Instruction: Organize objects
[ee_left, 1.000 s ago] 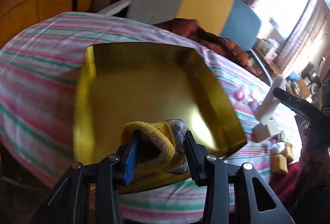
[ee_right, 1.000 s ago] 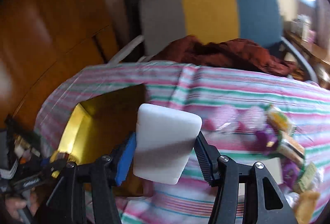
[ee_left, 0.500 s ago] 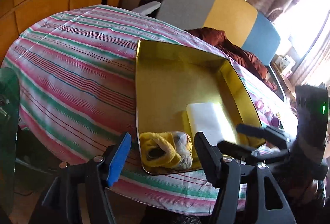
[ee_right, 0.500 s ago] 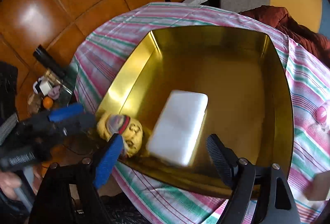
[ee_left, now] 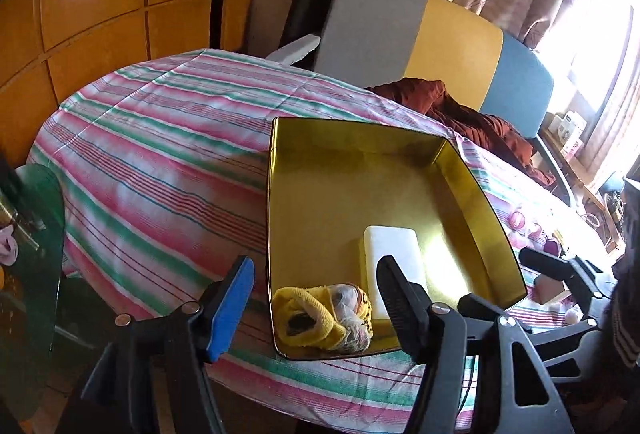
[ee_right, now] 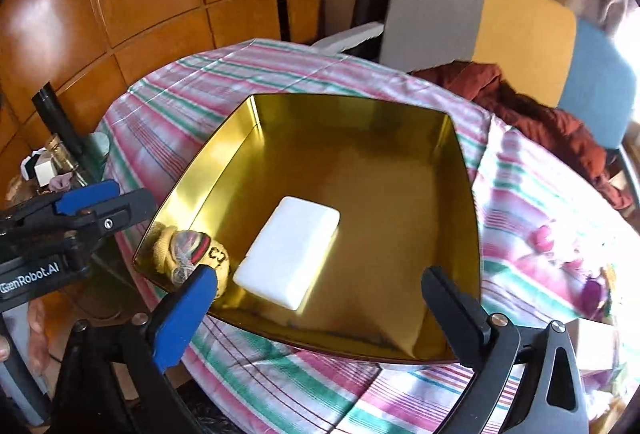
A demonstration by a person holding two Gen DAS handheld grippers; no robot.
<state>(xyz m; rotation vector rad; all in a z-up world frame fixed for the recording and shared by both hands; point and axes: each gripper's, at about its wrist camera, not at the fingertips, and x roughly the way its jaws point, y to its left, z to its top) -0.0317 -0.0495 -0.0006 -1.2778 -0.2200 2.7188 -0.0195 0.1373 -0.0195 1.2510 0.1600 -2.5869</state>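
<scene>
Both the left tongs [ee_left: 316, 298] and right tongs [ee_right: 320, 294] hang released and empty over the gold tray [ee_right: 452, 150] on the table [ee_left: 160, 162]. Inside, the white block [ee_right: 290, 248] lies flat (light, stiff, probably slick; grip its long edges), beside the soft yellow sock bundle [ee_left: 320, 318].

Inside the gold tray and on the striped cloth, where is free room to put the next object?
The gold tray is bare across its far half, beyond the white block. The near-left corner is crowded: the yellow sock bundle lies beside the block. The striped cloth left of the tray is bare; its right side holds small items.
</scene>
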